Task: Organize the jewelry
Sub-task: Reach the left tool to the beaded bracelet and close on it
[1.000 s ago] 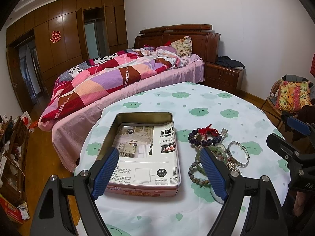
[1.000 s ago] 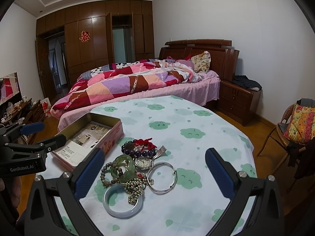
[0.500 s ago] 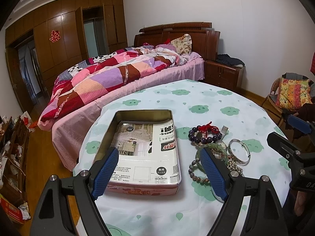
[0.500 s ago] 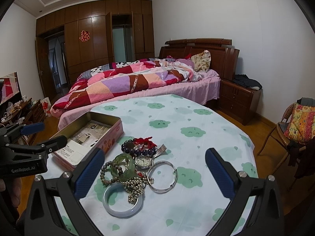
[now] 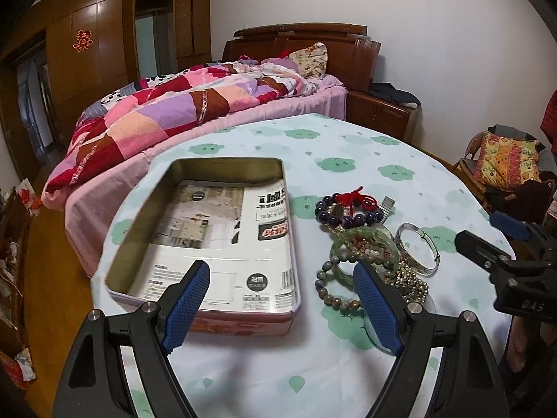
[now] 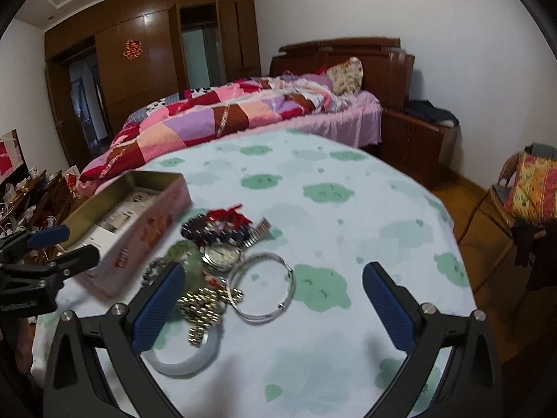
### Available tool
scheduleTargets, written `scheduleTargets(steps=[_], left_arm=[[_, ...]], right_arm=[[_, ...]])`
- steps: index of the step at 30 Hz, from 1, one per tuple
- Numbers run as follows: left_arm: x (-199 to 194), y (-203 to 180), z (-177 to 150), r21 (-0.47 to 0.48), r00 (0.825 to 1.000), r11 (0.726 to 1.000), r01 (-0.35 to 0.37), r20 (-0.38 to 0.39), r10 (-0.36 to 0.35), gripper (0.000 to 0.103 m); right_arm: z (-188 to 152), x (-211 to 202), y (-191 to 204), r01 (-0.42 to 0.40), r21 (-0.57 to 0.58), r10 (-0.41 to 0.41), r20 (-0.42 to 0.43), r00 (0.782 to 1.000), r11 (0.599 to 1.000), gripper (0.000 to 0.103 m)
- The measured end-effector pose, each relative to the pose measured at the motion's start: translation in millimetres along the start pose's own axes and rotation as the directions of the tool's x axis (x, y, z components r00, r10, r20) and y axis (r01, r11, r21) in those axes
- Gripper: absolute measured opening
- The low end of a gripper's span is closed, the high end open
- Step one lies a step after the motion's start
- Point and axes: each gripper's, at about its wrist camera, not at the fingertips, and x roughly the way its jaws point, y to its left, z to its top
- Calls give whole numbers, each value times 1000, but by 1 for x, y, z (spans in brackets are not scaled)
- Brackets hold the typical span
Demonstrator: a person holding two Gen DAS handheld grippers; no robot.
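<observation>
Left gripper (image 5: 282, 289): I see its blue pads spread wide with nothing between them, hovering over the near right corner of the tin.
Tin box (image 5: 222, 299): open, rectangular, on the left part of the table, with a printed paper sheet (image 5: 226, 244) lying flat inside; I see no jewelry in it.
Table (image 5: 348, 146): round, covered with a pale cloth with green cloud shapes.
Jewelry pile: just right of the tin, apart from its wall.
Dark bead bracelet (image 5: 348, 210): far end of the pile, with a red knotted cord on it.
Green bangle (image 5: 362, 244): middle of the pile, small beads lying in its ring.
Grey-brown bead bracelet (image 5: 329, 287): near left of the pile, partly behind my left gripper's right finger.
Watch (image 6: 222, 254): face up in the middle, its metal band (image 6: 202, 308) trailing toward me.
Silver bangle (image 6: 261, 287): right edge of the pile, flat on the cloth.
White bangle (image 6: 188, 362): nearest piece, partly hidden by my right gripper's left finger.
Right gripper (image 6: 273, 304): fingers wide apart and empty, above the near side of the pile; this view is motion-blurred.
</observation>
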Motion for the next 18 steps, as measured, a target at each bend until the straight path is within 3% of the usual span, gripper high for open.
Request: scheduleTargets(steps=[7,12,16,18], left_arm=[[10,-29,16,83,998,995,58,-4,-58,84],[20,-57,23,162,996,983,90,-14,-89,84],[26,-61,15,154,990,979,133,-66,-124,66],[28,-62,11,157,989,978,135,-81,-124,62]], right_arm=[[-10,15,-7,7,7,-6,-89,996,1000,76],[-9,12,-15,14,23,-12,-89,996,1000,75],[-10,9,-16,15,25,-13,-83,996,1000,77],[-10,12,-18,12,33,-9,-90,996,999,77]])
